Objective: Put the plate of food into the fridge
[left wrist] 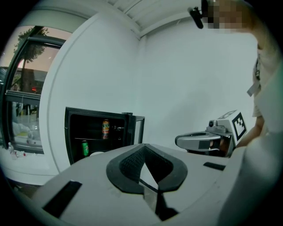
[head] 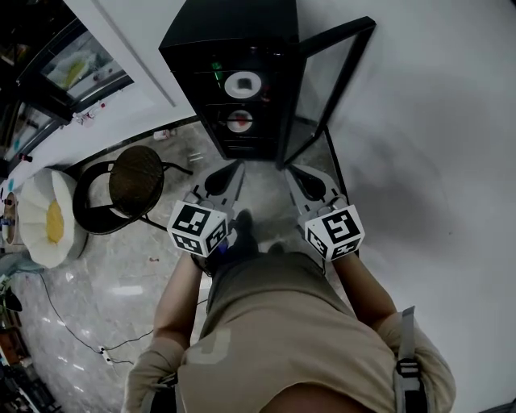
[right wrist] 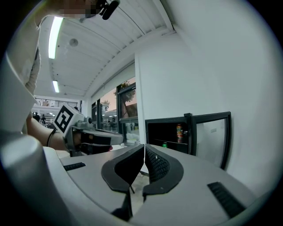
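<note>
White plate (head: 243, 83) appears shelved in the open fridge (head: 234, 36) at 12 o'clock: likely stiff, slick, breakable, best pinched at its rim. Left gripper (head: 239, 166) and right gripper (head: 292, 171) are pressed together, empty.

Shirt (head: 282, 331): khaki, seemingly short-sleeved.
Strap (head: 407, 355): grey, buckled.
Left gripper (head: 232, 173), right gripper (head: 298, 176): grey, black-padded, 1 marker cube (head: 197, 228) each.

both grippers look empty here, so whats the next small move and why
Probably bring the right gripper to the open door and push it shut. A white plate already sits on a shelf inside the fridge. The right gripper and left gripper both have jaws together holding nothing, and the door stands open on the right gripper's side.
</note>
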Demonstrator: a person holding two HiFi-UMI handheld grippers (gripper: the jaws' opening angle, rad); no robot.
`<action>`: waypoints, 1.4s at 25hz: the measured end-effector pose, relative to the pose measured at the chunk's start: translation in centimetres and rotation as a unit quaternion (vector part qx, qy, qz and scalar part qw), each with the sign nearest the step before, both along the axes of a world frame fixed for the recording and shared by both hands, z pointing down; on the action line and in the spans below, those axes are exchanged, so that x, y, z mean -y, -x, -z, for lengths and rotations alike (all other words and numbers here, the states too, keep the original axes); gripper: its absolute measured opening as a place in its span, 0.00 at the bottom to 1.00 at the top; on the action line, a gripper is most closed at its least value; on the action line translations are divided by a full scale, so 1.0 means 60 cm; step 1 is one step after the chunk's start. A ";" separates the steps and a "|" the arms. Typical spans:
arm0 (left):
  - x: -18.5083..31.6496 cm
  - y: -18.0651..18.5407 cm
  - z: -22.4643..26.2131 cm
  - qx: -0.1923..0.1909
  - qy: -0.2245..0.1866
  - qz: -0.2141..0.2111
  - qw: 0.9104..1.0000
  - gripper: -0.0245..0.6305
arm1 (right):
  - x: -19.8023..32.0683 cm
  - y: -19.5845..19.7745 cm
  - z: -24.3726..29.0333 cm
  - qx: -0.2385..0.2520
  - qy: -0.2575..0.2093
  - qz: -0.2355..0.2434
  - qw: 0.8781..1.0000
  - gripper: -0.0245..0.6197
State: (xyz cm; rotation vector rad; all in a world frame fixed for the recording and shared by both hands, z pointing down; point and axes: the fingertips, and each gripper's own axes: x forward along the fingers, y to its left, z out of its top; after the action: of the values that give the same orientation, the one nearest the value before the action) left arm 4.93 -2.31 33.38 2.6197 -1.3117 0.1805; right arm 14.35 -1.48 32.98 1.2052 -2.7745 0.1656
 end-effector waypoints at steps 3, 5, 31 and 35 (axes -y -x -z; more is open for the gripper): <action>-0.007 -0.008 0.001 0.008 0.001 0.002 1.000 0.05 | -0.006 -0.004 -0.004 0.001 0.003 0.006 1.000 0.07; -0.015 -0.008 0.005 0.012 -0.001 0.006 1.000 0.05 | -0.009 -0.003 -0.007 0.001 0.004 0.012 1.000 0.07; -0.061 0.078 0.027 0.014 -0.020 0.072 0.997 0.06 | -0.036 0.083 -0.007 0.003 0.019 0.067 0.998 0.07; -0.071 0.107 0.028 0.011 -0.025 0.083 0.996 0.06 | -0.040 0.103 -0.007 0.017 0.030 0.063 0.997 0.07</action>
State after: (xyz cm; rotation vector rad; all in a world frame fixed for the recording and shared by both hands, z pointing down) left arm -1.50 1.94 31.69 2.5391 -1.5516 0.1515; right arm 8.16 0.92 33.41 1.0186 -2.8426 0.2579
